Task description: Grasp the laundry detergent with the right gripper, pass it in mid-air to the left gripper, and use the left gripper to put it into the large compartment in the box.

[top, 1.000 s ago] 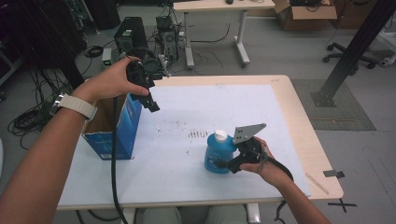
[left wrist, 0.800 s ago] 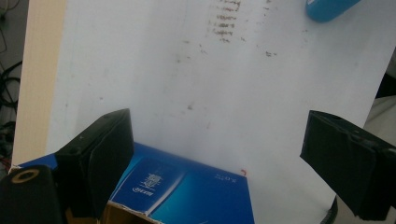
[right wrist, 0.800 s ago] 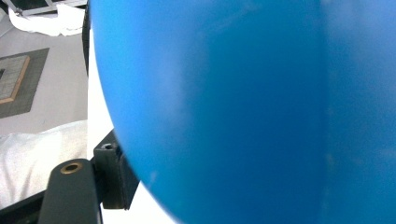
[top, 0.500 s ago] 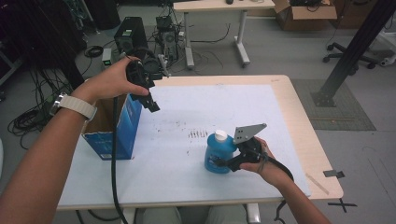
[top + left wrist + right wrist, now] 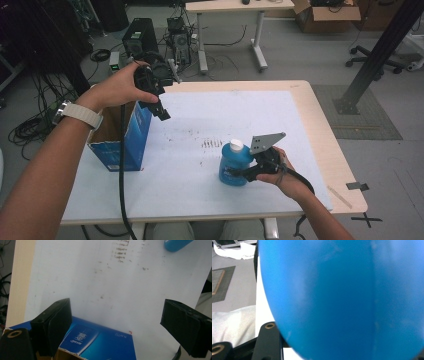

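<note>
Right tongs (image 5: 234, 173) have just been closing and are now clamping the bottle (image 5: 233, 162) on the desk (image 5: 200, 115); left tongs (image 5: 161, 111) are hanging apart above the box (image 5: 125, 145).

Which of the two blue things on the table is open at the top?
The blue cardboard box at the table's left edge, under the left gripper: its top flaps stand open. The blue bottle in the right gripper wears a white cap.

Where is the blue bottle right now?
High view: the blue bottle stands right of centre on the table, gripped by the right tool.
</note>
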Demonstrator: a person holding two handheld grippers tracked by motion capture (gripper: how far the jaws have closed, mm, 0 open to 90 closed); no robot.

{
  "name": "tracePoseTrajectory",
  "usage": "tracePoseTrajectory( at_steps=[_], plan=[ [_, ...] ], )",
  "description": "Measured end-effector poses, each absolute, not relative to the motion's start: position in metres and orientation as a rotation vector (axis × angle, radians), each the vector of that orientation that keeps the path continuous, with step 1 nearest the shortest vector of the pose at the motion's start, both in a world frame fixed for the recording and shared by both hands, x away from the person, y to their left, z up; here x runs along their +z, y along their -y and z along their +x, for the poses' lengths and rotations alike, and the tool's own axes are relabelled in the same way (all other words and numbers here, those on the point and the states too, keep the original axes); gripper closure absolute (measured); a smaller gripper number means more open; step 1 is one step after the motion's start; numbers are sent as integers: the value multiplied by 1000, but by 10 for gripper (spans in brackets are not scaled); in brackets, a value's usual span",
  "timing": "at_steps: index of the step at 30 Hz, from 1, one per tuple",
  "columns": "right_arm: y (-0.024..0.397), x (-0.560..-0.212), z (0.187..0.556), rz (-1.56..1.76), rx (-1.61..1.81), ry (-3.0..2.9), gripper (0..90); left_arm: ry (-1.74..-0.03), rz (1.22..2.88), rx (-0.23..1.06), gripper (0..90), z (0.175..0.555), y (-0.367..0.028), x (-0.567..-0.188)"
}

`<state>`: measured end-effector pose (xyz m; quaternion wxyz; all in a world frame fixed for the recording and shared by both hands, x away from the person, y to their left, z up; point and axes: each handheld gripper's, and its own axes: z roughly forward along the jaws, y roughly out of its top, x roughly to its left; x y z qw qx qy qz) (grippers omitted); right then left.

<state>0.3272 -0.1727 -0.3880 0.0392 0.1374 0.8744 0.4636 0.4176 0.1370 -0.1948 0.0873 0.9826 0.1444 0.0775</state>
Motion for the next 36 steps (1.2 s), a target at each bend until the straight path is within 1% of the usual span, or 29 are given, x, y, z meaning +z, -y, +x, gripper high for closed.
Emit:
tracePoseTrajectory(
  at_steps=[16,29,36],
  plan=[
    [176,-384,327,425,1439,-2654,429,-422,2925,236,105,412,-138,-191],
    [194,-347,327,453,1478,-2639,430,-382,2937,241,100,397,-129,-184],
    [196,-328,326,432,1460,-2668,430,-364,2936,239,95,388,-124,-179]
  ],
)
